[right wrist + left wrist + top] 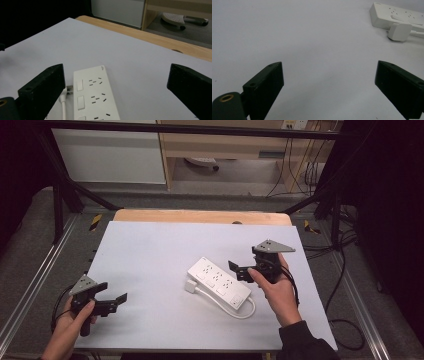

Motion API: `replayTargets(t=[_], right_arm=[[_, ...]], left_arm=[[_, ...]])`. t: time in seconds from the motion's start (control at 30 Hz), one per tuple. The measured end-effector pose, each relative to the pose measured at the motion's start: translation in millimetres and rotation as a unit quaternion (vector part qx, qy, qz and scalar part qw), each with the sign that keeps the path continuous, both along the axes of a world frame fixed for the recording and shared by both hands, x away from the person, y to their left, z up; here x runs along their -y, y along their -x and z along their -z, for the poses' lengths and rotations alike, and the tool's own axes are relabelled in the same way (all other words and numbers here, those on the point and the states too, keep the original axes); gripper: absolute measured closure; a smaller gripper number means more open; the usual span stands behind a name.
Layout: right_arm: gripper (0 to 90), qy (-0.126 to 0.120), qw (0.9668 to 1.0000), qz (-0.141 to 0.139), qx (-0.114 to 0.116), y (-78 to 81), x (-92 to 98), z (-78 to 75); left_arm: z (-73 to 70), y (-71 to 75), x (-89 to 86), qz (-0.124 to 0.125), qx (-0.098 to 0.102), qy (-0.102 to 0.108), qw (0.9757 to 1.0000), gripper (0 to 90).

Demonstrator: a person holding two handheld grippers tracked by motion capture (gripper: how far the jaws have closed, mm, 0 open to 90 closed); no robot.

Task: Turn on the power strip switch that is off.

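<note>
A pale grey-white sheet covers the counter (150, 270), smooth and matte, with a strip of light wood showing along its far edge; beyond it stand a wooden cabinet (225, 145) and a white panel, with dark cables trailing down at the right and black frame bars crossing overhead. Near the middle of the counter, a little toward the right, lies a white power strip (218, 281), a long flat plastic block with rounded corners, set at a slant; its top carries rows of socket holes and small rectangular switches. Its white cord (240, 312) loops from the near end back along the side, and the blocky white plug (190, 285) rests just beside the strip's left edge, touching or nearly touching it. The left tool (112, 303) is held low at the near left corner of the counter, well apart from the strip; its two black jaws stand wide apart and hold nothing, with bare sheet between them in the left gripper view, where the strip (397, 16) and plug (399, 31) sit far off at the upper right. The right tool (239, 270) hovers just beside the strip's far right side, a grey three-cornered plate on top, gripped by the person's right hand (277, 292). Its jaws are also spread wide and empty; the right gripper view looks down on the strip (93, 97) lying between them, not touched by either jaw.
</note>
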State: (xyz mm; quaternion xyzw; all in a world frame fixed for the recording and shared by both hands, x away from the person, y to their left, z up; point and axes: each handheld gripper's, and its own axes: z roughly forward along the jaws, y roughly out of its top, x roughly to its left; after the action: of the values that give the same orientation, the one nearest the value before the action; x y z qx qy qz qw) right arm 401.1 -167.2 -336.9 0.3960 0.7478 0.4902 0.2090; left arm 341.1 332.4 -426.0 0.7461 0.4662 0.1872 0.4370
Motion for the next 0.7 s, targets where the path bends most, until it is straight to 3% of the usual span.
replayTargets(t=[0.7], right_arm=[[2.4, 0.01, 0.9997, -0.02, -0.01, -7.7, -24.6, 4.1]], left_arm=[[-0.1, -0.2, -0.7, 0.0, 0.0, 0.001, 1.0, 8.4]])
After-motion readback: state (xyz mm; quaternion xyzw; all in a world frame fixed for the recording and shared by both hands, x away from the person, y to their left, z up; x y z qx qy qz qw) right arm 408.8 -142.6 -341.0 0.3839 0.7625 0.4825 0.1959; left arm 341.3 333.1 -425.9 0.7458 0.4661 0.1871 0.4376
